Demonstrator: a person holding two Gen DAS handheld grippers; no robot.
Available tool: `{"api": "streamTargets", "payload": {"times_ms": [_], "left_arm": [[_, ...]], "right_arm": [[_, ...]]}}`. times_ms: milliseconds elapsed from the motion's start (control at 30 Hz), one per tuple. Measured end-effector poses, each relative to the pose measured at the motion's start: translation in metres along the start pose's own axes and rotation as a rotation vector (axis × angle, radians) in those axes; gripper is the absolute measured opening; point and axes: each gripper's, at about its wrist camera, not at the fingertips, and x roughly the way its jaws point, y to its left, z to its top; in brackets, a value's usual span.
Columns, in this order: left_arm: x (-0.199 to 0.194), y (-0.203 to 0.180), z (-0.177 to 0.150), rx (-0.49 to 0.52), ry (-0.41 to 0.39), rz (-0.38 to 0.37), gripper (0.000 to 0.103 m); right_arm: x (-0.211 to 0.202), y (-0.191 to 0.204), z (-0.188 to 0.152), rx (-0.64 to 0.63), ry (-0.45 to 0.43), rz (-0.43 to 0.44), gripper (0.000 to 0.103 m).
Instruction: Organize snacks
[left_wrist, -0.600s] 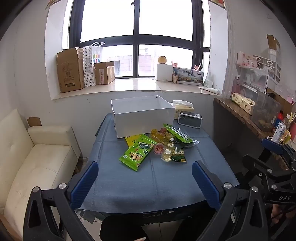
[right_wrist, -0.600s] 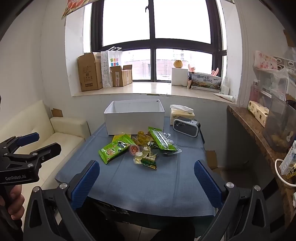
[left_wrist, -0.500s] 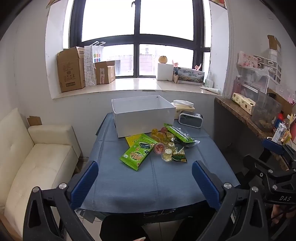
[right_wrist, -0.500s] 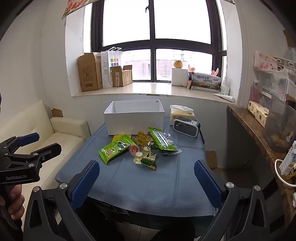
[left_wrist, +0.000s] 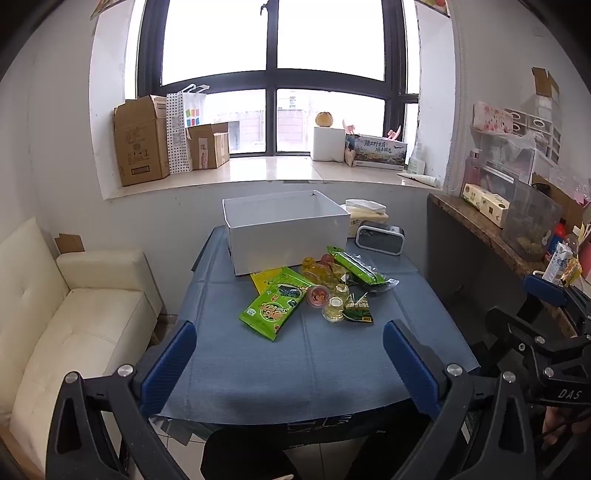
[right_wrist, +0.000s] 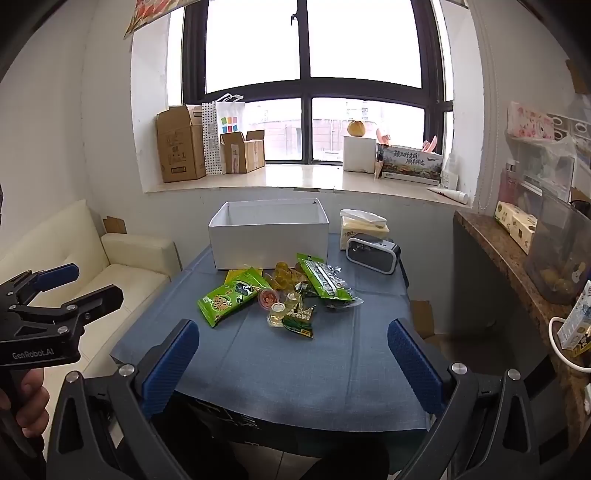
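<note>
Table (left_wrist: 332, 369): covered by a blue cloth, stands under the window, with a cream sofa (left_wrist: 74, 314) along its left side.
White box (left_wrist: 288, 236): open-topped, at the far middle of the table, long side running left to right; nothing can be seen inside it from either view.
Snack pile: in the middle of the table, just in front of the box and well clear of both grippers.
Big green packet (left_wrist: 275, 306): lies flat at the left of the pile, long axis running from near-left to far-right, its far end over a yellow packet (left_wrist: 264, 278) that touches the box.
Long green packet (left_wrist: 356, 266): at the right of the pile, long axis slanting from far-left to near-right, lying on clear wrapping.
Small green packet (left_wrist: 357, 312): at the near edge of the pile, flat, just beside the jelly cups.
Jelly cups (left_wrist: 334, 302): a red one and pale ones between the packets, with amber ones behind, touching one another.
Clock (left_wrist: 380, 240): dark, at the far right of the table, right of the box, with a tissue pack (left_wrist: 365, 210) behind it.
Left gripper (left_wrist: 290, 363): jaws wide apart, holding nothing, held back at the near edge of the table.
Right gripper (right_wrist: 293, 363): jaws wide apart, holding nothing, also at the near edge.
</note>
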Motion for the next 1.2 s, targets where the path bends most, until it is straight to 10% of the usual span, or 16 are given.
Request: {"api": "streamTargets", "payload": {"times_ms": [1200], "left_arm": [[-0.0044,-0.0012,0.0002,0.002,-0.003,-0.003,0.103]], "right_arm": [[-0.0016,0.0027,-0.0003,-0.002,0.014,0.005,0.103]]}}
